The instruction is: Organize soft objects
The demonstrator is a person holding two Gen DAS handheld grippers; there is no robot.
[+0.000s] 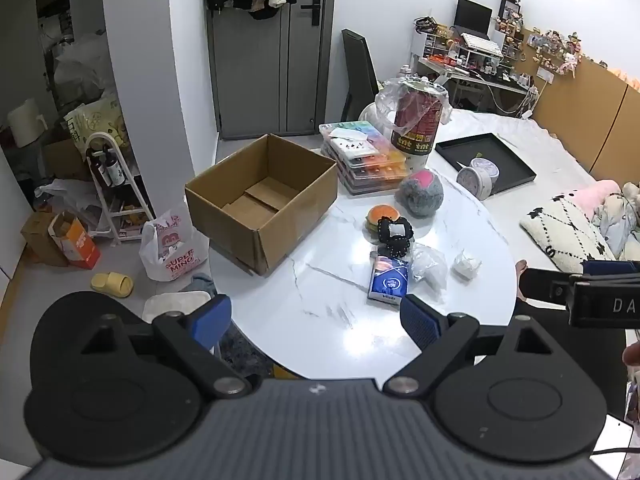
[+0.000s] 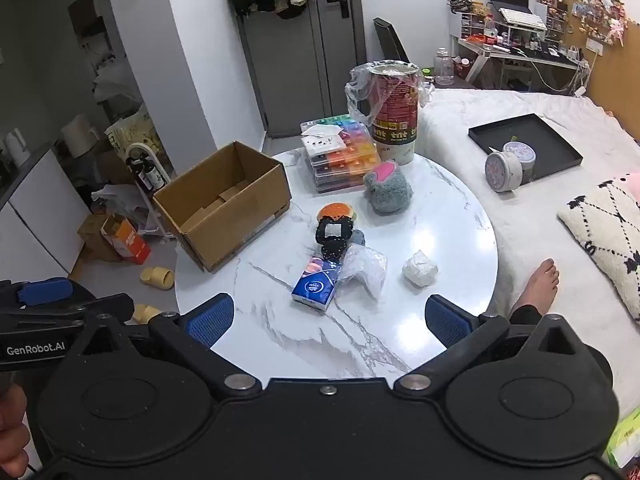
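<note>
My left gripper (image 1: 316,316) and right gripper (image 2: 330,318) both hang wide open w/ nothing between the pads, above the near table (image 1: 360,332) edge. Box (image 1: 260,196) sits empty at the left. Plush ball (image 1: 420,194), far side by the tub: light, squashy, I'd pinch across its middle. Tissue pack (image 1: 389,282), center: slick wrap, grab the short sides. Paper wad (image 1: 466,265), just right of it: flimsy, squeeze gently.
</note>
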